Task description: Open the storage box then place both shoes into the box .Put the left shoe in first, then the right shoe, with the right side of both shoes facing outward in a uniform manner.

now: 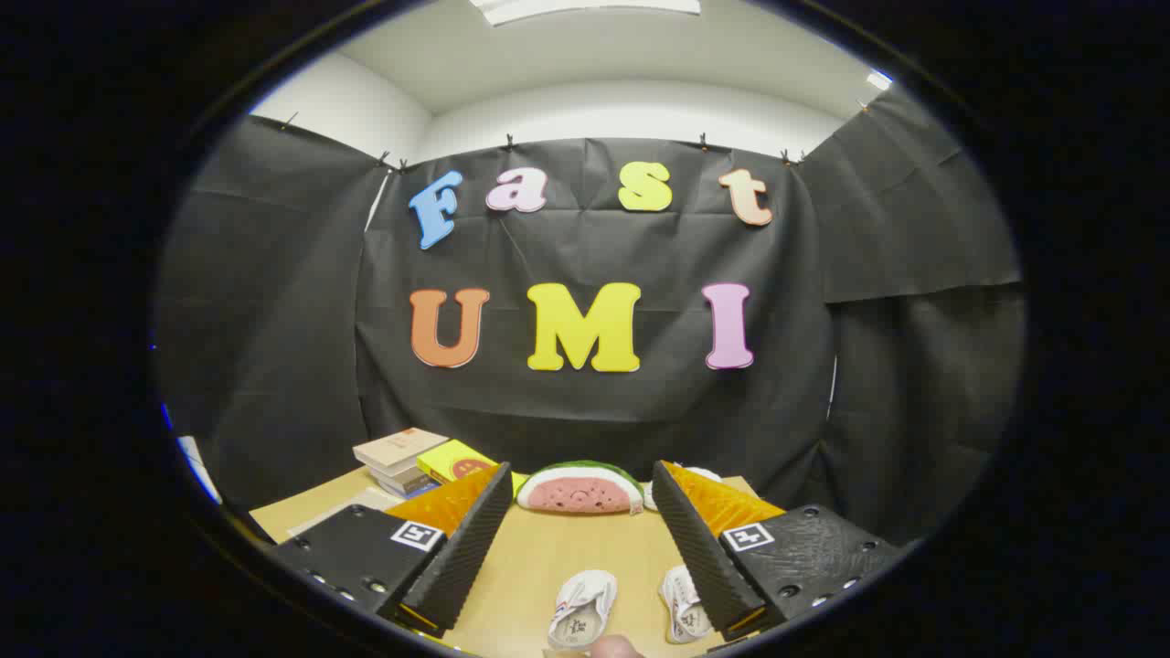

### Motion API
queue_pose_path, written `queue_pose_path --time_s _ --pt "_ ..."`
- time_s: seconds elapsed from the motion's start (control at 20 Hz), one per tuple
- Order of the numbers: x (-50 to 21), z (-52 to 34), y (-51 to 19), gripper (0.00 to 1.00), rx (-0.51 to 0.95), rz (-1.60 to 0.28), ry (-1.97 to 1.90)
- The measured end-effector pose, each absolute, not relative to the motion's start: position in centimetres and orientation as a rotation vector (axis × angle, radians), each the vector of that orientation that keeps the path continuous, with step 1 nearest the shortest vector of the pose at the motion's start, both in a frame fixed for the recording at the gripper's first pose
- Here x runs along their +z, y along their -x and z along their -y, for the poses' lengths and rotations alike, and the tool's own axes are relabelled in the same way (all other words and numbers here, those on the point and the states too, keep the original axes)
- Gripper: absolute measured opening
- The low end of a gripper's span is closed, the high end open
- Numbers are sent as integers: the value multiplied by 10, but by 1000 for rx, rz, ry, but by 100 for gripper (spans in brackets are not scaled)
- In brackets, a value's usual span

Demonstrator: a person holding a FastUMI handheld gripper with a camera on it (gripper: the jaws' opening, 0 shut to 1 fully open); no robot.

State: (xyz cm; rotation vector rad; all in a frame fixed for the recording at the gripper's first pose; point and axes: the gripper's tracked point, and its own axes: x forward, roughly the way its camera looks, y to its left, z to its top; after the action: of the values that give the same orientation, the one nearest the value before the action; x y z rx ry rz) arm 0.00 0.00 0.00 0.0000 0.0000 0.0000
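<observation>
I have the claw [582, 535] held above the bench [567, 557], its fingers spread wide with nothing between them. Two small white shoes [583, 620] lie side by side on the bench's near edge, one in the gap between the fingers, the other [684, 610] partly hidden behind the right finger. At the far edge sit a watermelon-slice plush [579, 489] and, toward the far left corner, a stack of books [402, 460].

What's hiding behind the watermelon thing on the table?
Right behind the watermelon cushion hangs the booth's black cloth wall. A small white object peeks out beside it, mostly covered by one finger of the open claw, so I cannot tell what it is.
</observation>
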Motion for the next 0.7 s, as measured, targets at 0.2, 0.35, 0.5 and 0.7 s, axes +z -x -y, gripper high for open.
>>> queue_pose_path --time_s 0.2,0.35,0.5,0.7 --pt "1 3 -5 95 3 -2 -4" --pt "5 3 -9 95 7 3 -10" --pt "6 2 -12 95 4 3 -3" --pt "9 -3 -15 95 17 3 -7"
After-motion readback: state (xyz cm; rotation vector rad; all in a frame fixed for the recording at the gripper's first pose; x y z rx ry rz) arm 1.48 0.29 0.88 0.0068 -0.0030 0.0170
